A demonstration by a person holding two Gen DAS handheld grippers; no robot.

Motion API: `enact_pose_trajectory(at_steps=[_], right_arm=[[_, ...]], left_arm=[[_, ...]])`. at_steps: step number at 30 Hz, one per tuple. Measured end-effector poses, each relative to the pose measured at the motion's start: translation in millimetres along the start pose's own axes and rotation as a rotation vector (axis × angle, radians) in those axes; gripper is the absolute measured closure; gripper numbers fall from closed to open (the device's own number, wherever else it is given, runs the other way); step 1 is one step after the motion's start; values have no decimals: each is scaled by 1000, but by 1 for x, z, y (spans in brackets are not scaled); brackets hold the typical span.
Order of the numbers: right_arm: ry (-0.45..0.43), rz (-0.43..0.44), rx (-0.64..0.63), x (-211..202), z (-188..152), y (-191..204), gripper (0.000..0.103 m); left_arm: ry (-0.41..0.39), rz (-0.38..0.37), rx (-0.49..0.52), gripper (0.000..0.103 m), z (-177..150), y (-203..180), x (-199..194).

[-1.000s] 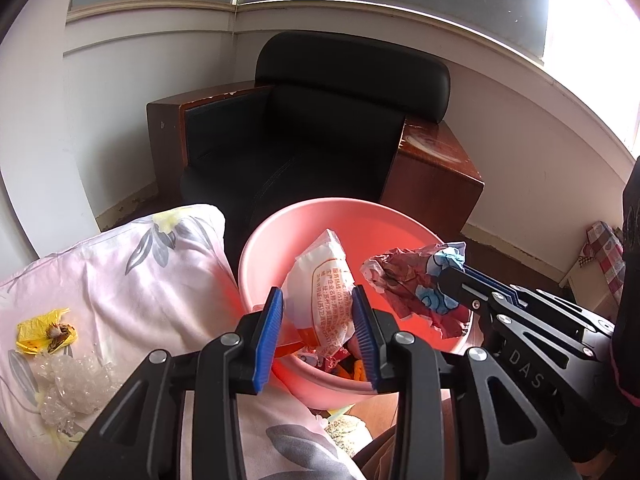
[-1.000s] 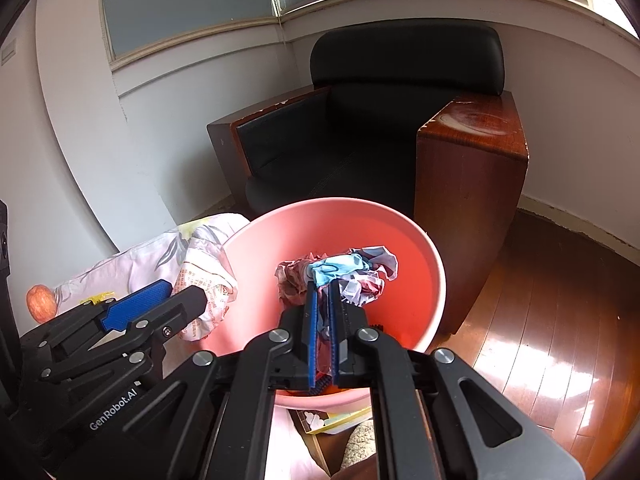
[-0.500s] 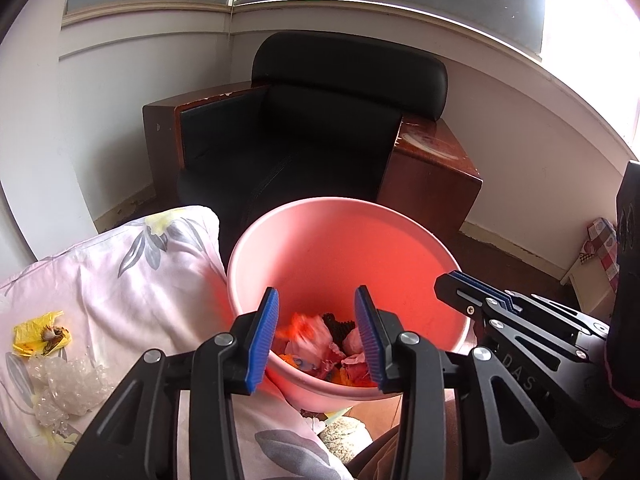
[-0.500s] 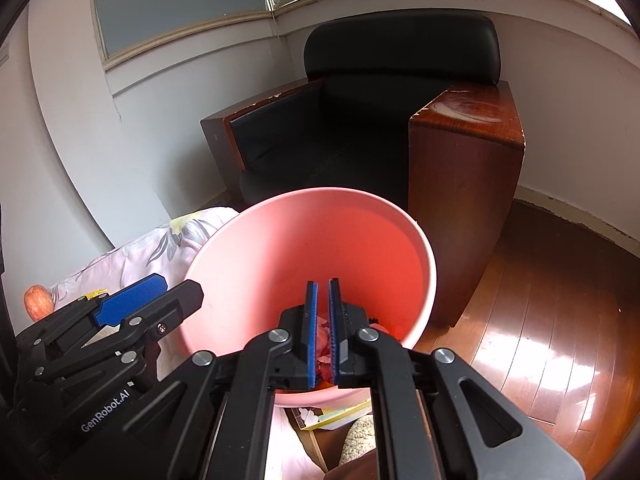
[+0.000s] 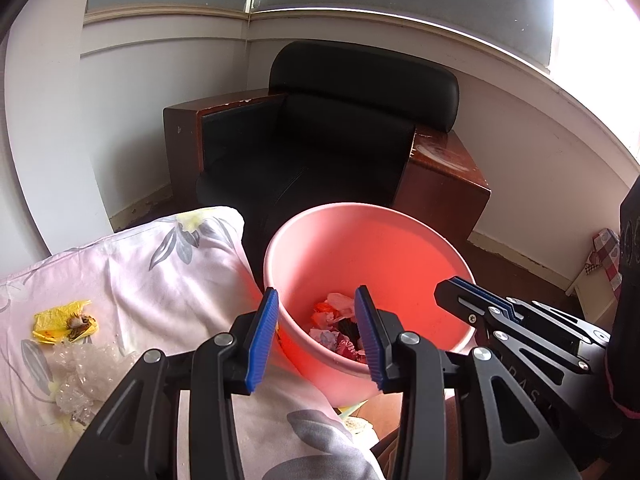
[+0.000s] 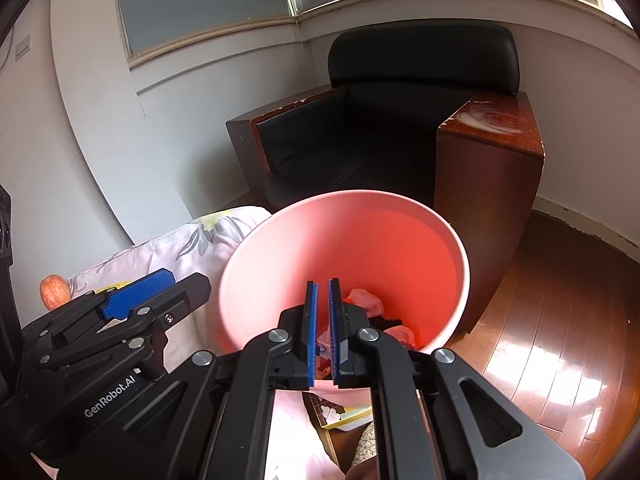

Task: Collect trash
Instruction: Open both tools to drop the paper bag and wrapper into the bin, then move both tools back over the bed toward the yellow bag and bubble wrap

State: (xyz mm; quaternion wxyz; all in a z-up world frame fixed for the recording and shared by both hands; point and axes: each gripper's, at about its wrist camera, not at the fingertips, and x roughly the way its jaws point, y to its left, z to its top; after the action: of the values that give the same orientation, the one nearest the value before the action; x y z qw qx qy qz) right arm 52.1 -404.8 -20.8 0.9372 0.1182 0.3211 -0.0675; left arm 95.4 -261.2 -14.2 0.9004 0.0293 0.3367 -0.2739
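We hold our left gripper [image 5: 316, 320] over the near rim of the pink bucket [image 5: 400, 256], its jaws just having spread and nothing between them, while our right gripper [image 6: 322, 312] hangs beside it with jaws pressed together and empty. The collected trash [image 5: 336, 324] lies in the bucket's bottom. A yellow wrapper [image 5: 64, 322] and clear crumpled plastic [image 5: 80, 376] rest on the floral bedding [image 5: 168, 280] to the left.

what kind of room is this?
Probably a home bedroom or sitting corner: a black armchair with wooden arms stands against the walls, floral bedding lies beside a pink bin of trash, and the floor is polished wood.
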Motion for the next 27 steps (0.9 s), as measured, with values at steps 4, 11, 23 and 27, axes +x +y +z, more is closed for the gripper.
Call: enact_pose_trajectory(at_steps=[4,11,23,27], right_arm=[[3,15,-20,-1,-4,12,97],[19,39,-54,-2,-11,34,97],[79,135,-91,6,-24,78,80],[99,166,-111,9,-28,96,80]], left_arm=[[-5,4,-18,64,-3,8,-9],[-8,19,-29,64,-13,21,-22],[9,126,-99,64,-32,71,-48],[9,164,-124,64,-39,90,-58]])
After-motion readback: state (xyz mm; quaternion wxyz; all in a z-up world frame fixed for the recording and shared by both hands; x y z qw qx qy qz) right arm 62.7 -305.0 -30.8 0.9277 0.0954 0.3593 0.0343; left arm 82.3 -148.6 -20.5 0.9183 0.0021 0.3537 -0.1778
